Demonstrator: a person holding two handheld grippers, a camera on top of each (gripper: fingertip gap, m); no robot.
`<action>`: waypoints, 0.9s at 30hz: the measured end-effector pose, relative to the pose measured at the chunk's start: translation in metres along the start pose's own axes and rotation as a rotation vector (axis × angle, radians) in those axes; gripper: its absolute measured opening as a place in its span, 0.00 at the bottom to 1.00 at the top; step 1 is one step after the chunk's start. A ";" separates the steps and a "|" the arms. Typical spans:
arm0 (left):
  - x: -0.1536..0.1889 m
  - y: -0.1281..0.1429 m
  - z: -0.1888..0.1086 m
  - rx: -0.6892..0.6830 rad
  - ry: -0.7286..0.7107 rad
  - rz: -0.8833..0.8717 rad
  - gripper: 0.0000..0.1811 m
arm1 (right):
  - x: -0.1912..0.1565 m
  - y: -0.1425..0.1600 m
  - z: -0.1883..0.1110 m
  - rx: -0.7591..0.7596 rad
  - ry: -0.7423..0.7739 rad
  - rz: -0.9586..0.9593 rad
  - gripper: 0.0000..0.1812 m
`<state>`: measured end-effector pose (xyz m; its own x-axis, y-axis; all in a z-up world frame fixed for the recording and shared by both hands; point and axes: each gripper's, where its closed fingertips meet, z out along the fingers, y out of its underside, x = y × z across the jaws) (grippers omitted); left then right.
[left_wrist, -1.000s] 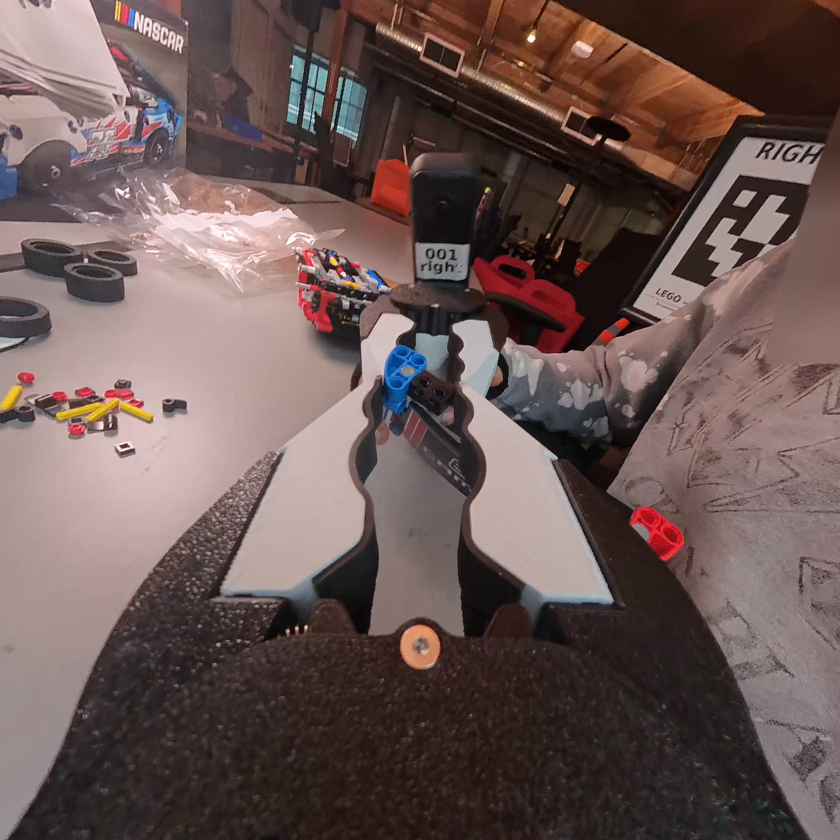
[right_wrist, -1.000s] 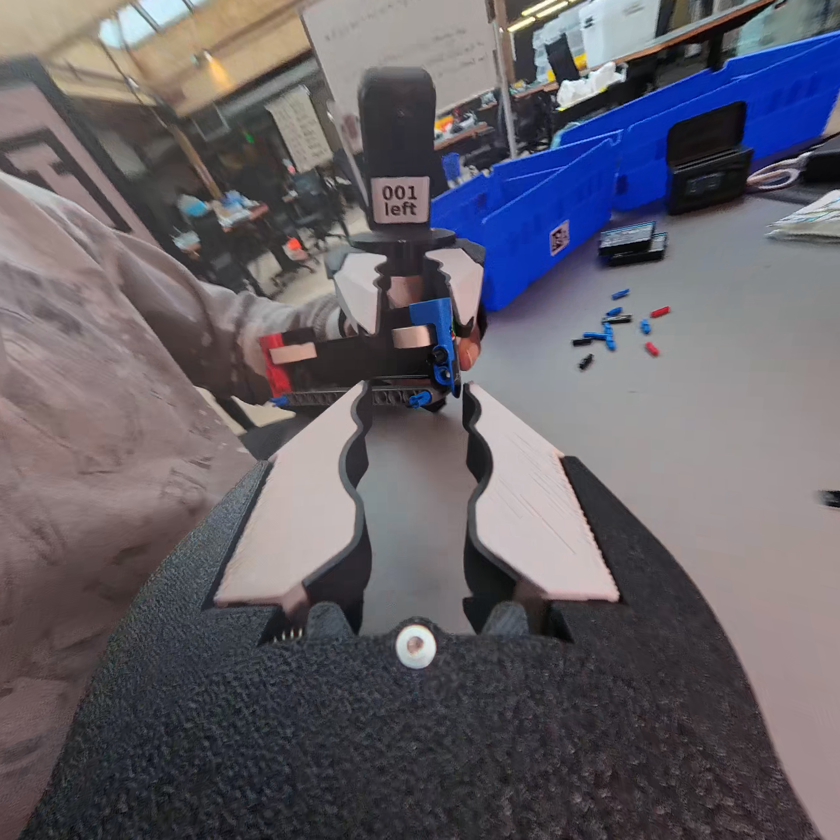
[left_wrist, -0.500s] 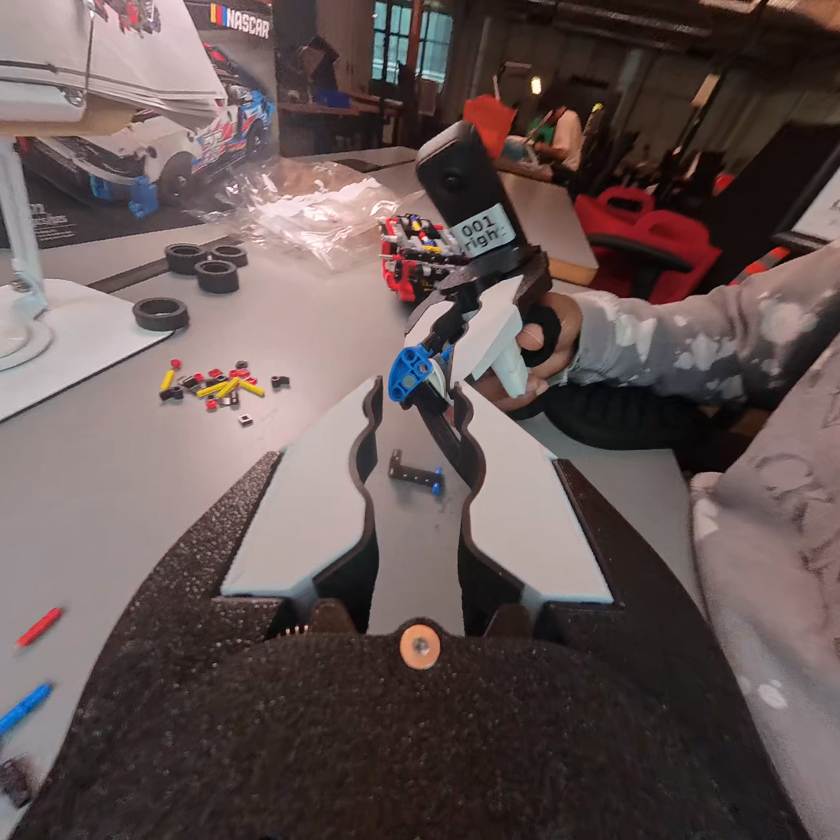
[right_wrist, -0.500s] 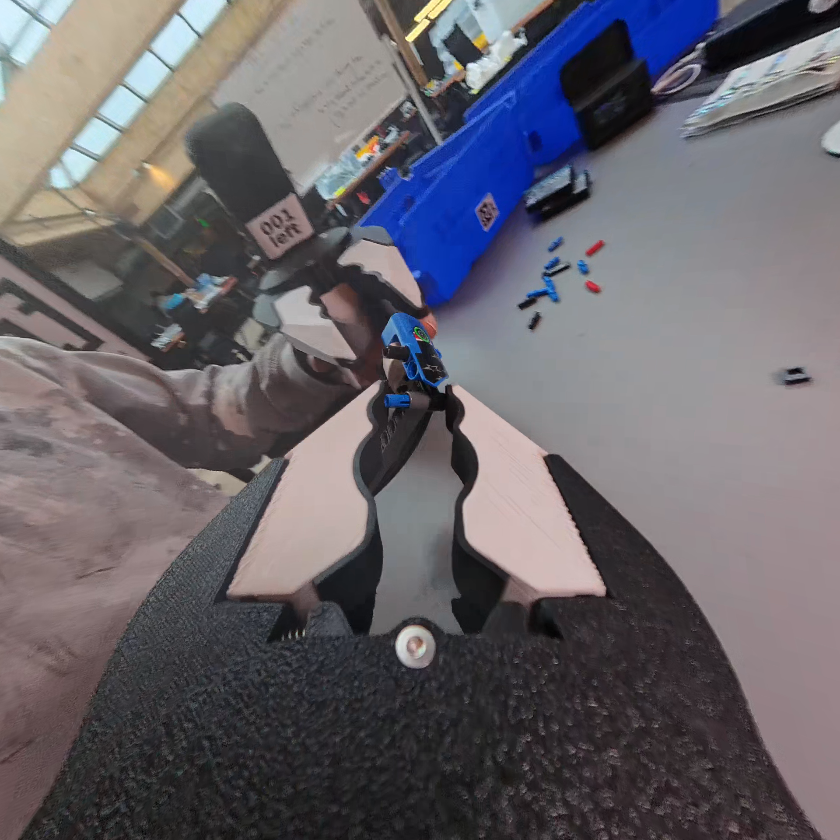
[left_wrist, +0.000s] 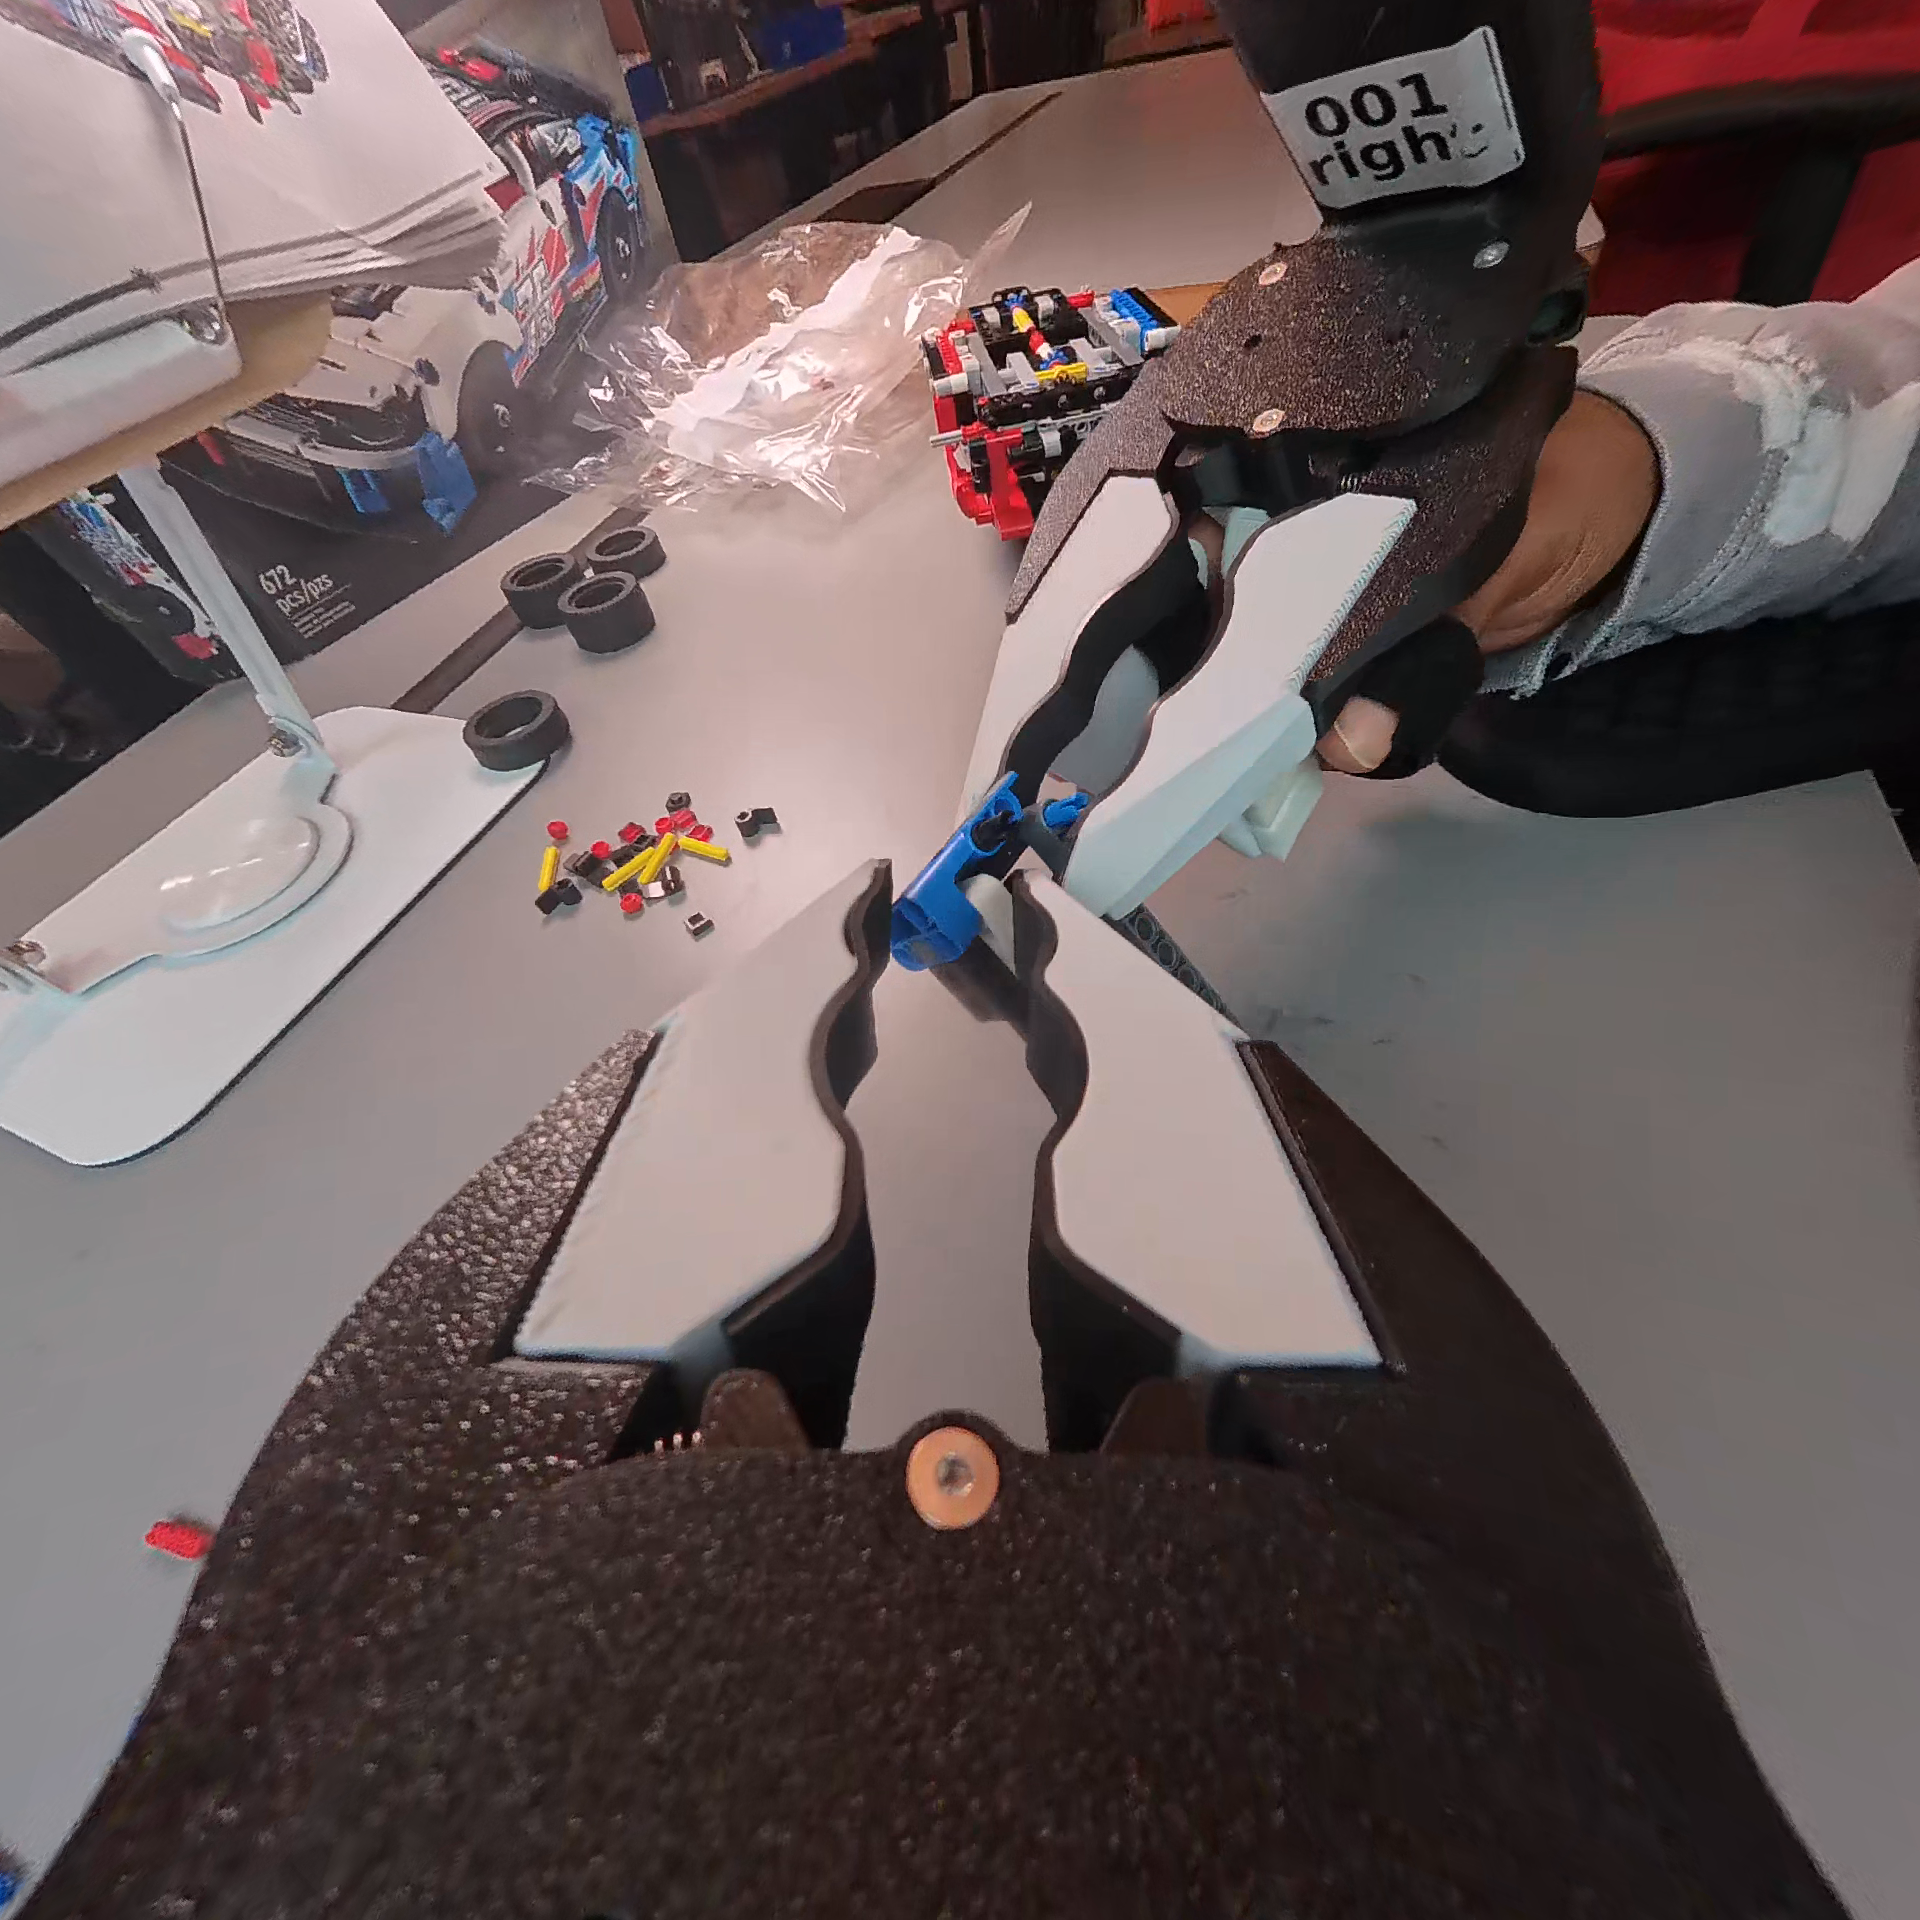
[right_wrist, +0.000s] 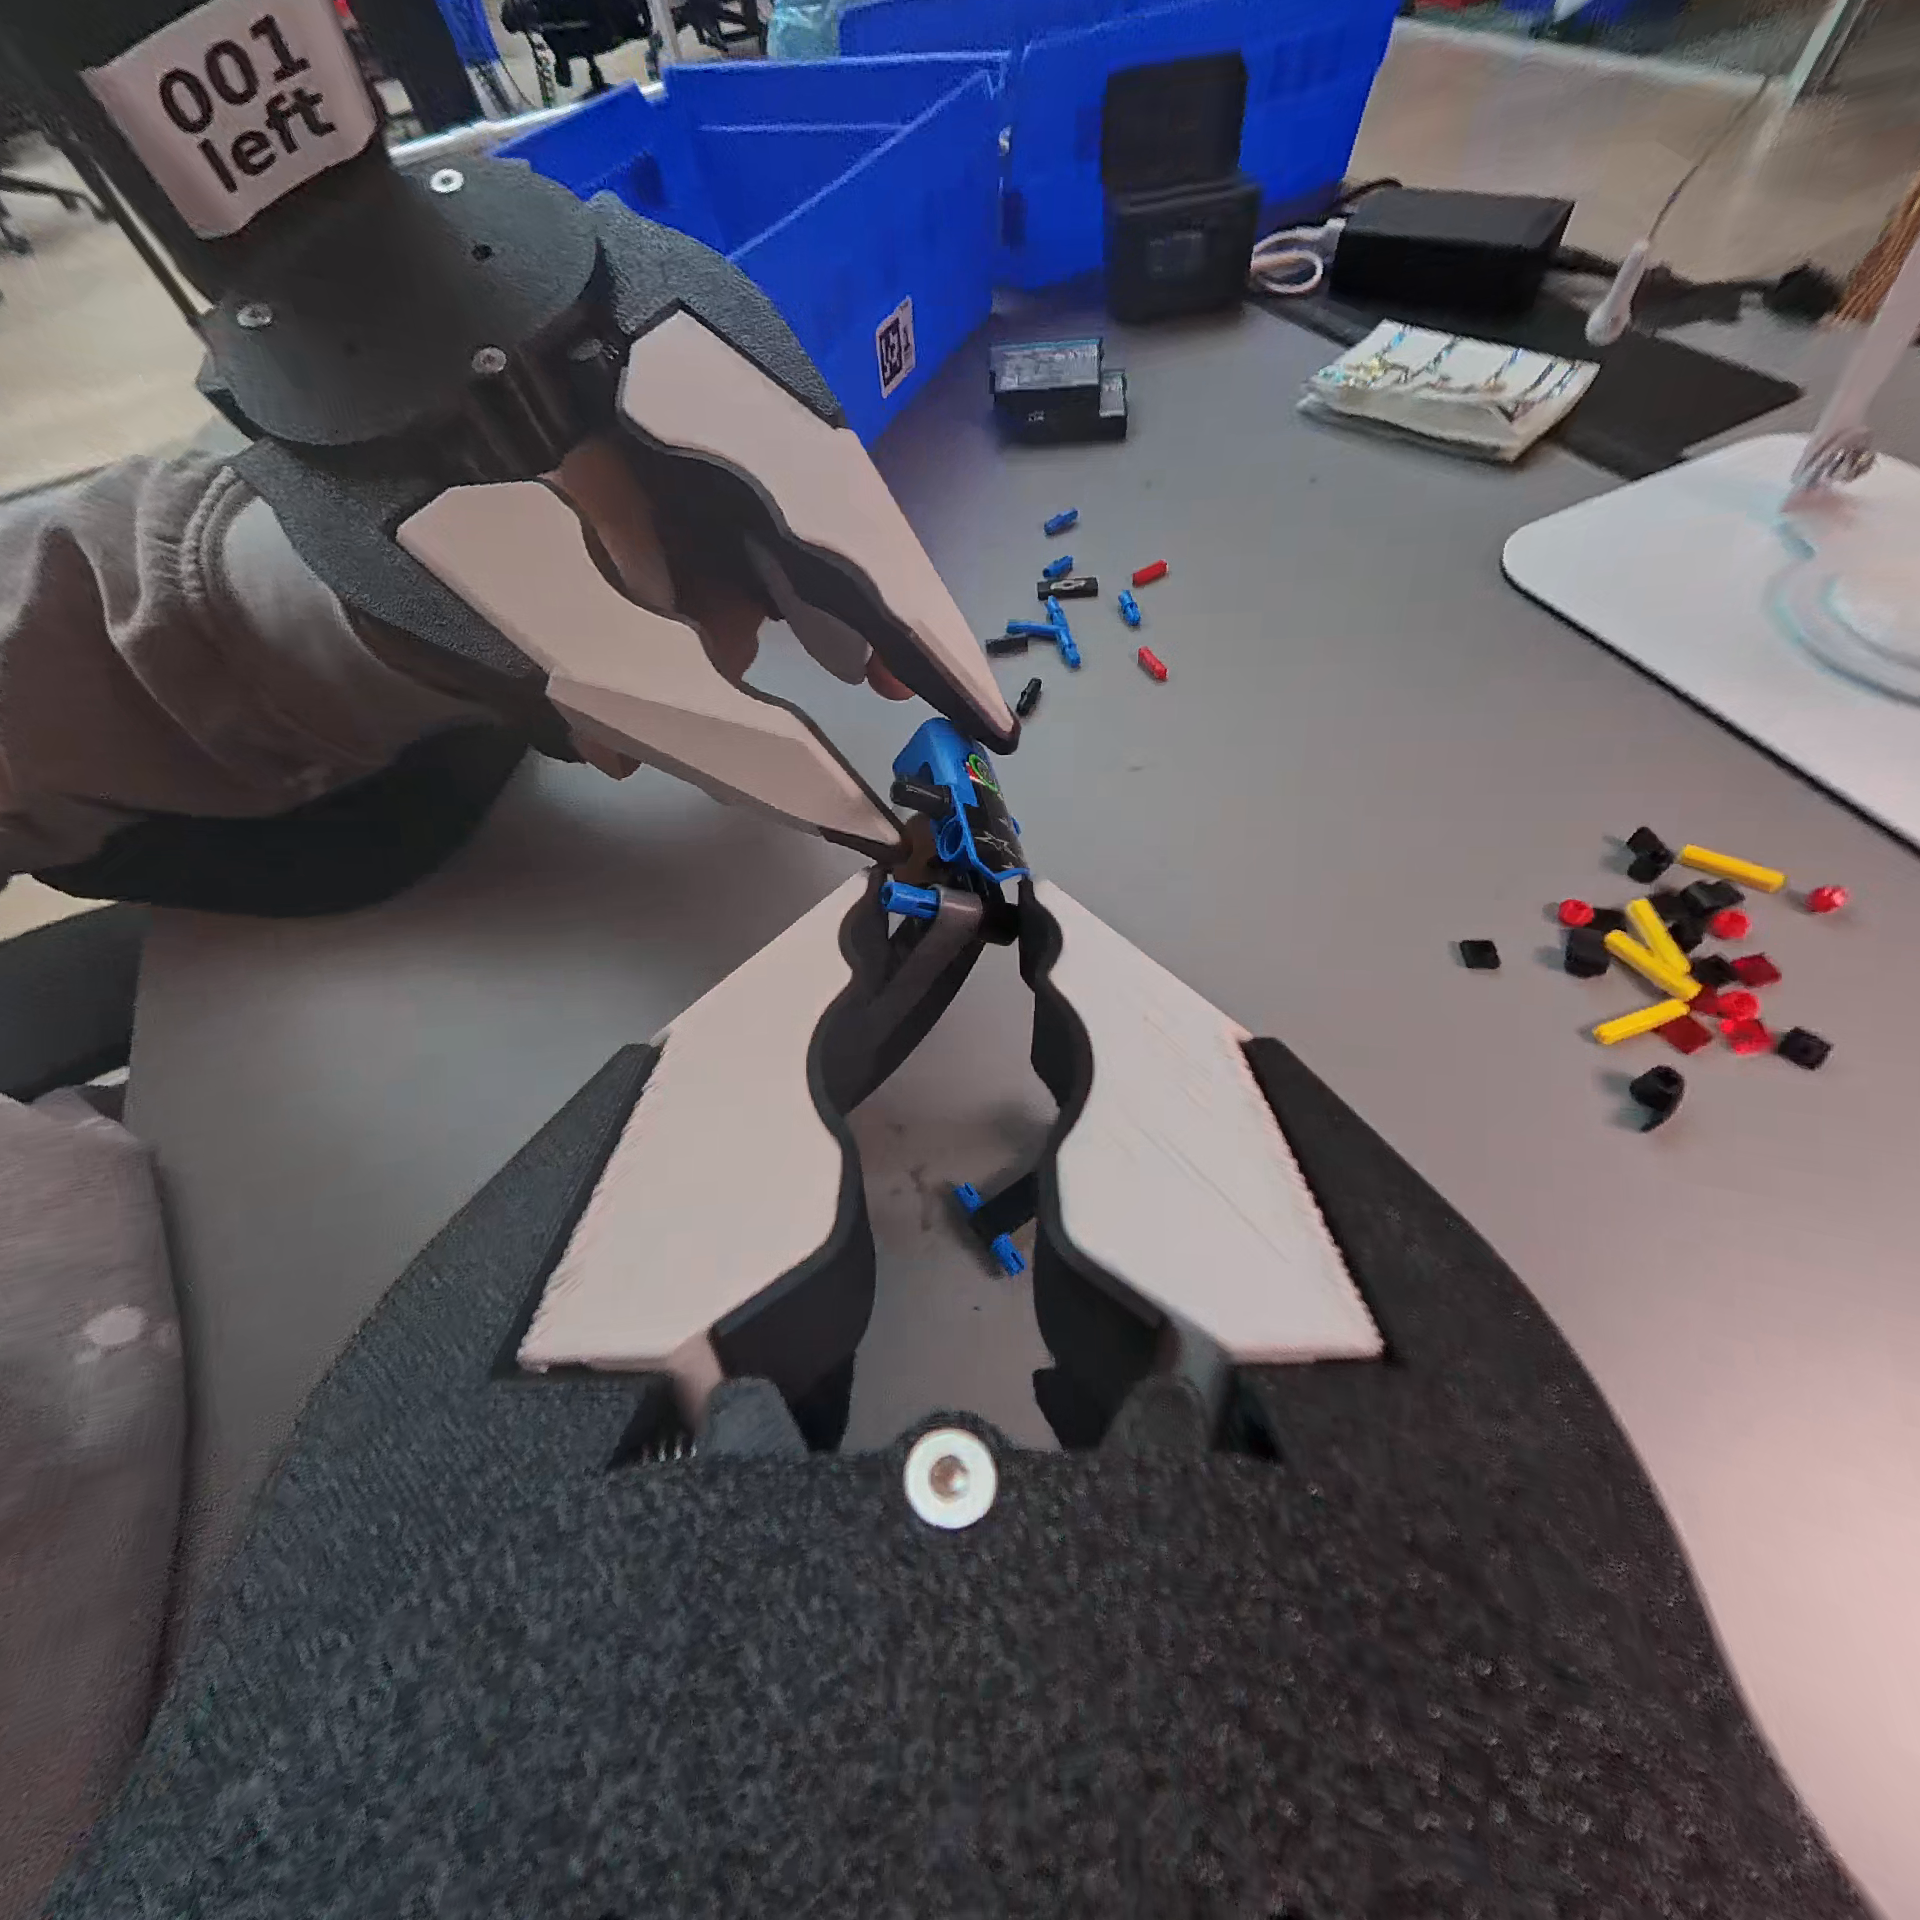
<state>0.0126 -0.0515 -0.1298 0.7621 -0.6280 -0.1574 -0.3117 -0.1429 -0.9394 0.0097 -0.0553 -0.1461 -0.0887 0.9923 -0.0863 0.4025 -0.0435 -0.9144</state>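
Note:
My left gripper (left_wrist: 954, 888) and my right gripper (right_wrist: 948, 894) meet tip to tip just above the grey table (left_wrist: 1507, 1091). Both are shut on one small brick assembly (right_wrist: 961, 800) of blue and black parts with a grey-black beam. In the left wrist view its blue part (left_wrist: 935, 899) sits between my left fingertips, and the right gripper (left_wrist: 1039, 821) comes in from the upper right. In the right wrist view the left gripper (right_wrist: 945, 784) comes in from the upper left. A loose black piece with blue pins (right_wrist: 992, 1210) lies on the table under my right fingers.
A part-built red and black car frame (left_wrist: 1039, 374), a clear plastic bag (left_wrist: 790, 353), black tyres (left_wrist: 582, 592), a white stand base (left_wrist: 208, 883) and a pile of small red, yellow and black pieces (left_wrist: 644, 862) lie beyond. Blue bins (right_wrist: 862, 187) and scattered blue and red pins (right_wrist: 1081, 613) are nearby. Both grippers' tips are close together, under 4 cm apart.
Both grippers have come down from mid-air to just above the table and tilted downward, still holding the assembly between them. The right gripper now comes at it from a steeper angle.

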 end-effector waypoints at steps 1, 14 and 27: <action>0.001 -0.002 -0.002 0.010 0.009 0.005 0.11 | -0.002 -0.004 -0.002 0.021 0.003 -0.038 0.13; 0.016 -0.059 -0.036 0.457 0.442 -0.543 0.06 | -0.046 -0.059 -0.061 0.429 -0.550 0.088 0.16; 0.042 -0.065 -0.035 0.472 0.692 -0.694 0.05 | -0.056 -0.058 -0.063 0.460 -0.526 -0.028 0.13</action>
<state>0.0452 -0.0953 -0.0650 0.1571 -0.8398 0.5196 0.4258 -0.4171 -0.8029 0.0483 -0.1009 -0.0637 -0.5693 0.8112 -0.1337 -0.0229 -0.1781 -0.9837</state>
